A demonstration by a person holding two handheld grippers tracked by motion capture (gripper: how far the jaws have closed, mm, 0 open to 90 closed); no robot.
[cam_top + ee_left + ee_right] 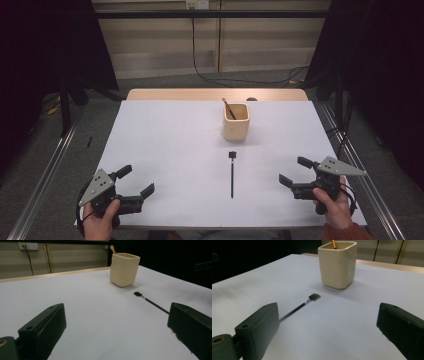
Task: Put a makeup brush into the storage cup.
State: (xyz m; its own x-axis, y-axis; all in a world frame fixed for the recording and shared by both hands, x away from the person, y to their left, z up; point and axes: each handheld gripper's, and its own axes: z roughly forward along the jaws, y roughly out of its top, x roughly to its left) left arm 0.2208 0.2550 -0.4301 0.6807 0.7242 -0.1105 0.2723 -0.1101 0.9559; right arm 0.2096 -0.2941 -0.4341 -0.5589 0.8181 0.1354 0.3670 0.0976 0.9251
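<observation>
A thin black brush (232,174) with a small square head lies flat between both grippers' wide-open, empty jaws.

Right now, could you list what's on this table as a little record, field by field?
table: white top, wooden edge at the far side
cup: cream, upright, far middle, a stick leaning inside it
brush: thin, black, flat on the table, its head toward the cup, apart from it
left gripper: open, near left corner, holding nothing
right gripper: open, near right edge, holding nothing
brush position: between the two grippers, touched by neither
</observation>
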